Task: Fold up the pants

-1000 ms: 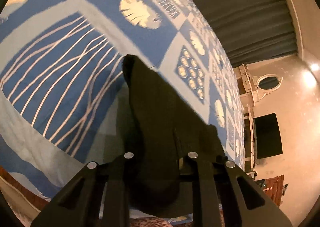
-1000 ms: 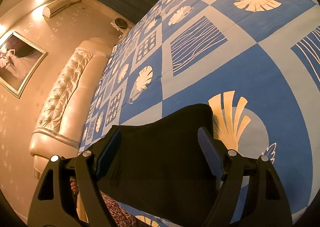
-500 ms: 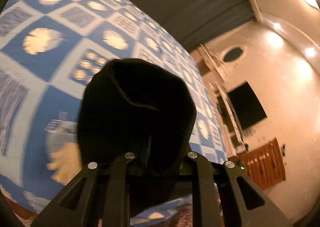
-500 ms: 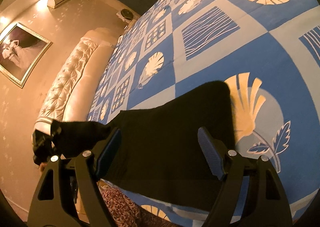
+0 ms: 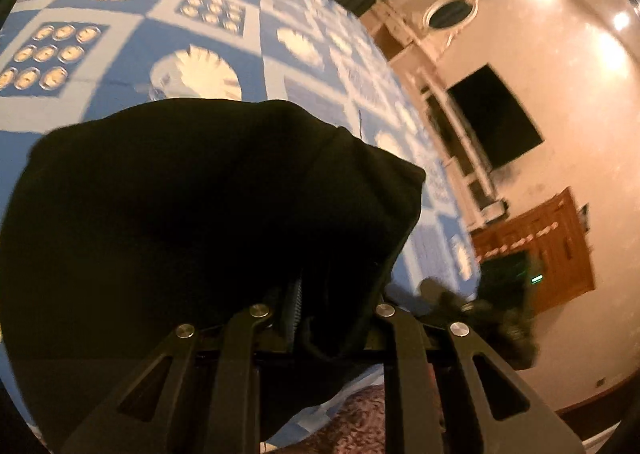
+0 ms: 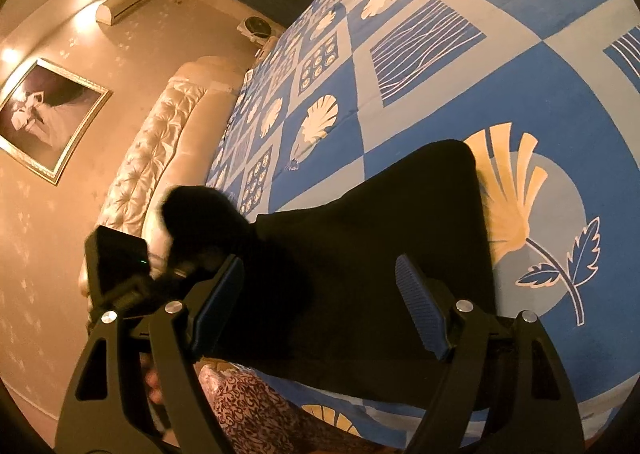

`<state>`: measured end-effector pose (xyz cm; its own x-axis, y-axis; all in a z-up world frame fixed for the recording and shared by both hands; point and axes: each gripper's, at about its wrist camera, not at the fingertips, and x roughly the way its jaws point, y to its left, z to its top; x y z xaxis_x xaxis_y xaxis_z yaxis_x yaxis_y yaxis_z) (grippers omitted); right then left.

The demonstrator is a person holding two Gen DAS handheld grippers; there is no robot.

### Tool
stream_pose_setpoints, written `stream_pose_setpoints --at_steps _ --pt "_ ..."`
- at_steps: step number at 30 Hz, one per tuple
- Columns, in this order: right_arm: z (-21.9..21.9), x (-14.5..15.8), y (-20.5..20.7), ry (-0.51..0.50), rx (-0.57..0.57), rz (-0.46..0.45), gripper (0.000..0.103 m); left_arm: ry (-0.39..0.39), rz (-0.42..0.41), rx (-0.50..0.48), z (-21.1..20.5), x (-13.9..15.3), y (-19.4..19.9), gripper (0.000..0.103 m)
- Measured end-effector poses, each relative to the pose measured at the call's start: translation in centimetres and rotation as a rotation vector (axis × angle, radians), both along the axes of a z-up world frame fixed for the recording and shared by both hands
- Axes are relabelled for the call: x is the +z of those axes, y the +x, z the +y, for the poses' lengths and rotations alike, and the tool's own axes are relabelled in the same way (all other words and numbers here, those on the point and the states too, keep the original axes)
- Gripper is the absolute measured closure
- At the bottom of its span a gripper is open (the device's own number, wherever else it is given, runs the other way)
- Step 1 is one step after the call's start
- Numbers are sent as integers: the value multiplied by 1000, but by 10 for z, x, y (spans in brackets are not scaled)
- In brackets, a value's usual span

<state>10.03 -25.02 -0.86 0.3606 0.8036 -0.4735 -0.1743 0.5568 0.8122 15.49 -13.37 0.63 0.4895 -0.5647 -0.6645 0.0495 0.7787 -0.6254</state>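
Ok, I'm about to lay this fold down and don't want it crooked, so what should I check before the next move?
1. Left gripper clamped on the black pants: ok, fabric is bunched between its shut jaws.
2. Right gripper clear of the cloth: ok, jaws wide open above the pants, pinching nothing.
3. Lower layer flat on the bedspread: ok where visible; its near edge is hidden.
4. Lifted end lined up with the layer below: cannot tell, the left wrist view is blurred and filled with fabric.
5. Landing spot free of other items: ok, only bedspread shows around the pants.
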Motion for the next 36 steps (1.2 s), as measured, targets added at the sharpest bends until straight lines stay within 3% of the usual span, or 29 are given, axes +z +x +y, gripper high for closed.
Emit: stream_pose_setpoints --at_steps 4,6,11,13,15,19,23,26,30,36 --pt "-4 -2 2 0 -15 4 25 116 24 -19 -29 -22 6 81" --pt "-7 -3 3 1 -23 7 25 113 17 -10 -32 -25 7 70" --pt "-11 -6 2 22 -33 18 25 11 -3 -51 -46 -12 -1 46" --pt "-10 -4 2 17 -31 12 25 24 -24 -47 -44 -2 -5 39" --pt "-9 -3 1 16 -30 11 25 53 -60 -34 -38 10 -15 26" --pt "-4 -2 0 12 -15 7 25 237 -152 48 -6 27 -42 19" --pt "6 -4 0 -3 19 13 25 379 -155 178 41 25 -66 18" --pt "15 -7 2 -35 43 20 24 394 -116 278 79 12 -77 18" --pt "30 -11 4 -81 83 34 20 324 -54 420 125 -11 -97 18" --pt "69 -8 -2 -185 200 7 18 310 0 457 144 -30 -95 18"
